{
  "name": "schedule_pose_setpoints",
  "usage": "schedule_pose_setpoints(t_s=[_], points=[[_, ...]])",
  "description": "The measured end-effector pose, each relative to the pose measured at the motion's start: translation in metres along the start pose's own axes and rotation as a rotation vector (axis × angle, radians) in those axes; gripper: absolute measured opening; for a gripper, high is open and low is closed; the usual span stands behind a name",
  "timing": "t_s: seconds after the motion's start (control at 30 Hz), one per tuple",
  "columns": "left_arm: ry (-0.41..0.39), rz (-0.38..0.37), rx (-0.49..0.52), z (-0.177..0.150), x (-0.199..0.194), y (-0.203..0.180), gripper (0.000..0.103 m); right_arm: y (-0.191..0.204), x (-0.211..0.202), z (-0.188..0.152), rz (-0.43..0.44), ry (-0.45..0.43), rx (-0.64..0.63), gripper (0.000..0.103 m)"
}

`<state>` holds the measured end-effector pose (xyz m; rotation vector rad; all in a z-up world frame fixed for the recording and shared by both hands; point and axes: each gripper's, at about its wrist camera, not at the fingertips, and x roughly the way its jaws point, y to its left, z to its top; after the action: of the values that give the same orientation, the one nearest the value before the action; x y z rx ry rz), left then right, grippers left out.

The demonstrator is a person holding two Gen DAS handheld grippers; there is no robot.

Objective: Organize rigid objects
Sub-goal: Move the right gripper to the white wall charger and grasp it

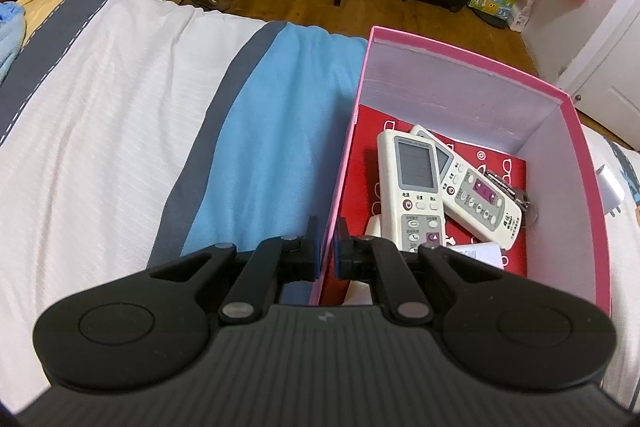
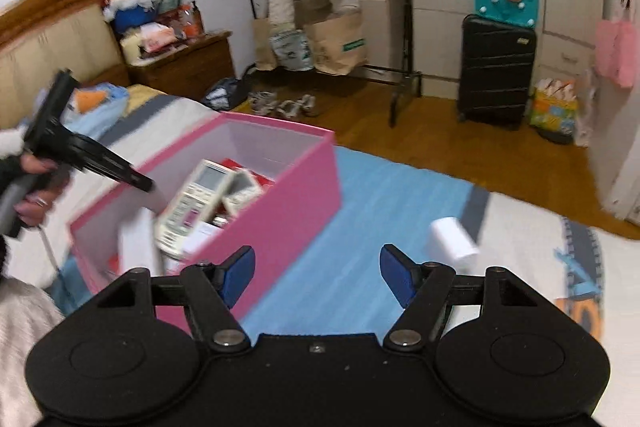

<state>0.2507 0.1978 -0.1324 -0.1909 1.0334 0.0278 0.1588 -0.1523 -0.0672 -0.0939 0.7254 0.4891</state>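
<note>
White plastic, small and boxy, the charger plug [image 2: 452, 239] lies alone on the bed [image 2: 360, 267], on the blue stripe of the cover, near the pink box [image 2: 288, 211] but apart from it. It looks like the last loose rigid item on this stretch of the bed. I judge it light, stiff and smooth, so it may slide or tip on the soft bedding when pushed. The best hold is likely across its two flat sides, keeping off the metal prongs, which the left wrist view shows pointing away from the box.

The right gripper [image 2: 318, 273] hovers over the blue stripe with its jaws spread wide and nothing between them. The plug sits just ahead and to the right of its fingertips.

The left gripper [image 1: 326, 247] has its jaws closed on the near left wall of the pink box, one pad inside and one outside, seemingly steadying it. The person's hand [image 2: 36, 187] holds its handle at the left edge of the right wrist view.

Inside the box lie two cream remote controls [image 1: 416, 187], one overlapping the other, on a red patterned card [image 1: 508, 227], with a metal key bunch [image 1: 516, 195] beside them and small white items at the near end.

Between the open jaws and the plug nothing stands in the way. The box wall is tall, so the plug would need lifting over the rim. Free space inside is mostly at the far end.
</note>
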Motion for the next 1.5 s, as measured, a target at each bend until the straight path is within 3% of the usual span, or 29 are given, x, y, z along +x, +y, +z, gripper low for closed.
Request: schedule_pose_setpoints(t_s=[0.27, 0.37, 0.53, 0.6, 0.67, 0.73, 0.83, 1.2, 1.3, 1.4, 1.5], points=[[0.002, 0.025, 0.017, 0.001, -0.001, -0.005, 0.006, -0.021, 0.041, 0.006, -0.174, 0.020, -0.182, 0.075], [0.006, 0.025, 0.005, 0.003, 0.001, -0.005, 0.007, -0.035, 0.067, 0.010, -0.223, 0.085, -0.248, 0.074], [-0.001, 0.052, 0.039, 0.000, 0.002, -0.011, 0.007, -0.064, 0.110, 0.011, -0.292, 0.155, -0.192, 0.073], [-0.006, 0.062, 0.053, -0.001, 0.002, -0.013, 0.007, -0.080, 0.125, 0.011, -0.271, 0.185, -0.102, 0.071], [-0.005, 0.053, 0.046, -0.001, 0.002, -0.011, 0.007, -0.093, 0.133, 0.007, -0.247, 0.186, 0.006, 0.054], [-0.004, 0.043, 0.038, 0.000, 0.002, -0.009, 0.007, -0.100, 0.137, 0.004, -0.208, 0.188, 0.111, 0.044], [-0.002, 0.041, 0.037, 0.000, 0.003, -0.008, 0.007, -0.094, 0.135, -0.002, -0.199, 0.190, 0.132, 0.037], [0.006, 0.022, 0.023, -0.001, 0.004, -0.004, 0.007, -0.065, 0.101, -0.034, -0.145, 0.151, 0.270, 0.036], [0.012, 0.011, 0.008, -0.001, 0.004, -0.001, 0.007, -0.054, 0.084, -0.039, -0.131, 0.092, 0.357, 0.036], [0.011, 0.003, 0.002, -0.001, 0.005, 0.001, 0.007, -0.041, 0.071, -0.043, -0.065, 0.040, 0.431, 0.036], [0.008, 0.001, 0.005, -0.003, 0.005, 0.001, 0.006, -0.024, 0.062, -0.038, -0.025, 0.006, 0.441, 0.036]])
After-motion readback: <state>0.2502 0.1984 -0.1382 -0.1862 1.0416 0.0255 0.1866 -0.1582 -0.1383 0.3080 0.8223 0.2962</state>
